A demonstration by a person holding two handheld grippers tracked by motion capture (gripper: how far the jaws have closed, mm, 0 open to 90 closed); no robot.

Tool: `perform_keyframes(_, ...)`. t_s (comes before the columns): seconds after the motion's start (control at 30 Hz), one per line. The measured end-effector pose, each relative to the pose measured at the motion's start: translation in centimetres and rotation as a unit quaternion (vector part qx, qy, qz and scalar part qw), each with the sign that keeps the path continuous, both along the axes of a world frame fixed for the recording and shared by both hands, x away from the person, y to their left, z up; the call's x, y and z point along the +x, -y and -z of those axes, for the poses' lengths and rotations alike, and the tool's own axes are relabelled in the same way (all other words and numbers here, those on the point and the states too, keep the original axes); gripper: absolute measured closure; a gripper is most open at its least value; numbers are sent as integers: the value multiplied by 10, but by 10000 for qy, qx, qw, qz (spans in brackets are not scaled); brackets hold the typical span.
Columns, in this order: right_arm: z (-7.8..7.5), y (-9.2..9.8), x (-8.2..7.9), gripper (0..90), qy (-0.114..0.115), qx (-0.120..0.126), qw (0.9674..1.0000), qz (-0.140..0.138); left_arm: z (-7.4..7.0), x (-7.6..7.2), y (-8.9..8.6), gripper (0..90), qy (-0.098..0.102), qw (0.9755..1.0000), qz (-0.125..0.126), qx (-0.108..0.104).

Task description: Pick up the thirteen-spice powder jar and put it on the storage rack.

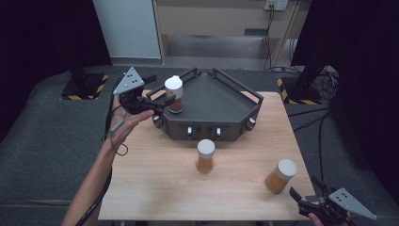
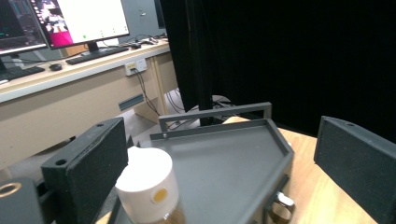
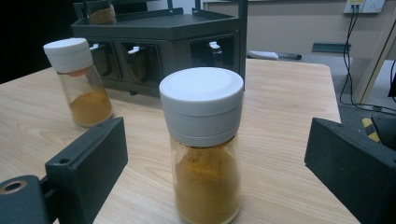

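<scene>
Three glass jars of orange powder with white lids are in view. One jar (image 1: 174, 94) (image 2: 147, 189) stands on the left corner of a dark grey railed rack (image 1: 221, 101) (image 2: 233, 140). My left gripper (image 1: 162, 101) (image 2: 219, 161) is open just beside it; the jar sits close to one jaw, and the pads are not pressing on it. A second jar (image 1: 205, 156) (image 3: 79, 79) stands on the table in front of the rack. The third jar (image 1: 281, 176) (image 3: 203, 140) stands near the front right, just ahead of my open right gripper (image 1: 306, 193) (image 3: 219, 163).
The wooden table (image 1: 155, 183) ends close behind my right gripper at the front edge. The rack (image 3: 154, 28) has small compartments along its front face. Black curtains hang on both sides, and a desk with monitors (image 2: 79, 18) stands beyond the table.
</scene>
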State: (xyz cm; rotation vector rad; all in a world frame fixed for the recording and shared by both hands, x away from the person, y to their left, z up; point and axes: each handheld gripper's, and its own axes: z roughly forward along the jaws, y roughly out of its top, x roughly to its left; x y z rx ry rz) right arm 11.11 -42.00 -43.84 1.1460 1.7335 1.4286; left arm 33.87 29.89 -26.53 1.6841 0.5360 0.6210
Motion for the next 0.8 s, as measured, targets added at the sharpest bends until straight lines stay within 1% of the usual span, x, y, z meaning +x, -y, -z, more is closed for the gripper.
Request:
perform_keyframes(0.1,0,0,0,57,-5,7,10000,-7,2,-8,-3,16,-6,10000,30,84)
perform_keyframes(0.23,0,0,0,52,20,-5,10000,-25,13,-21,-10,15,-14,10000,58,-59)
perform_keyframes(0.37,0,1,1,42,12,-3,10000,-53,19,-34,-11,15,21,9999,14,98)
perform_keyframes(0.47,0,0,1,37,0,-11,10000,-70,27,-43,-14,16,21,10000,-5,96)
perform_keyframes(0.53,0,0,1,35,3,-25,10000,-78,33,-48,-16,16,8,10000,-18,90)
perform_keyframes(0.67,0,0,1,35,10,-32,10000,-90,47,-56,-20,16,-125,9999,32,44)
perform_keyframes(0.73,0,0,1,36,8,-38,9999,-93,54,-61,-21,16,-124,9999,31,93)
perform_keyframes(0.8,0,0,1,36,8,-44,9999,-97,62,-65,-22,16,-151,9999,47,58)
